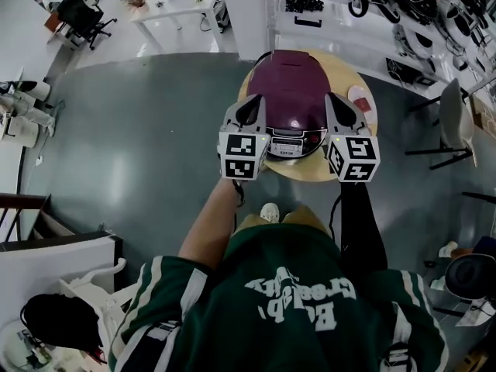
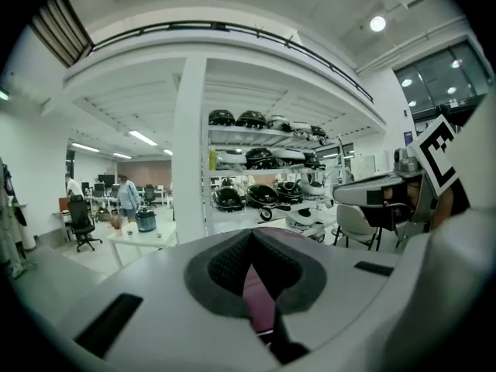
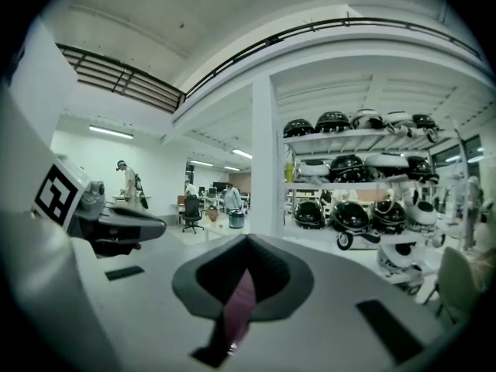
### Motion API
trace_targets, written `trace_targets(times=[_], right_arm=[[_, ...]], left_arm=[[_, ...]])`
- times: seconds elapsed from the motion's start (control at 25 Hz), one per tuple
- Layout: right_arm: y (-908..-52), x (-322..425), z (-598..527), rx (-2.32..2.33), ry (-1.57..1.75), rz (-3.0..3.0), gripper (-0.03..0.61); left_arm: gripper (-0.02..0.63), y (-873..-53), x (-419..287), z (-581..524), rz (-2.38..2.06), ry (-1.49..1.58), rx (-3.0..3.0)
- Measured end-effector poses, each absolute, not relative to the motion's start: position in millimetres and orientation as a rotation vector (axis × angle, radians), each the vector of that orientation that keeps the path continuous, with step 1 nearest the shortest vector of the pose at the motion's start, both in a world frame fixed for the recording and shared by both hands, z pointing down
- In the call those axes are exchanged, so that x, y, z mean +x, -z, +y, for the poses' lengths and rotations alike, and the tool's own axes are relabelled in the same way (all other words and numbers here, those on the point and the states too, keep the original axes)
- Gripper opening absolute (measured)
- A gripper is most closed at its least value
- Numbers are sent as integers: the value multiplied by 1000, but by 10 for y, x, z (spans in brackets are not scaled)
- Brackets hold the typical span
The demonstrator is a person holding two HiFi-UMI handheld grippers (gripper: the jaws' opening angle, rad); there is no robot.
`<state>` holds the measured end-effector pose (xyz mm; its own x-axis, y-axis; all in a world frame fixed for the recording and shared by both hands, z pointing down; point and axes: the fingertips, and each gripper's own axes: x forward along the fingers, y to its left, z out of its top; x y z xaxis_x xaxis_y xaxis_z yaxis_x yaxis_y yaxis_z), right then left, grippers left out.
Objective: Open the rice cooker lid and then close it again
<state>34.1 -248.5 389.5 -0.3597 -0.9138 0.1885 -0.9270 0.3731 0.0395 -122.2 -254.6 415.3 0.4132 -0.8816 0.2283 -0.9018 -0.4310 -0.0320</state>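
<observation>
In the head view, the rice cooker (image 1: 291, 84) with its dark purple lid down stands on a small round wooden table (image 1: 310, 173); its silver control panel (image 1: 285, 147) faces me. My left gripper (image 1: 252, 111) hovers at the cooker's left front and my right gripper (image 1: 339, 108) at its right front, both pointing away from me. Both are shut with nothing held. In the left gripper view the left gripper (image 2: 252, 266) shows only a thin purple strip of lid (image 2: 260, 297) through the slit. The right gripper (image 3: 246, 273) likewise shows a sliver of lid (image 3: 239, 308).
A pink object (image 1: 359, 95) lies on the table right of the cooker. A grey chair (image 1: 457, 122) stands to the right, a white table (image 1: 167, 6) far ahead on the left. Shelves of helmets (image 3: 349, 169) and a white pillar (image 2: 190, 153) stand ahead. People stand at distant desks.
</observation>
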Motion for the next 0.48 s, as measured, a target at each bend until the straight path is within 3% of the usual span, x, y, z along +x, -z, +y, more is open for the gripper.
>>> trace_targets(times=[0.48], right_arm=[[-3594, 600, -2298, 1578, 1, -2582, 3]], left_arm=[[0, -3615, -824, -2312, -1715, -250, 2595]])
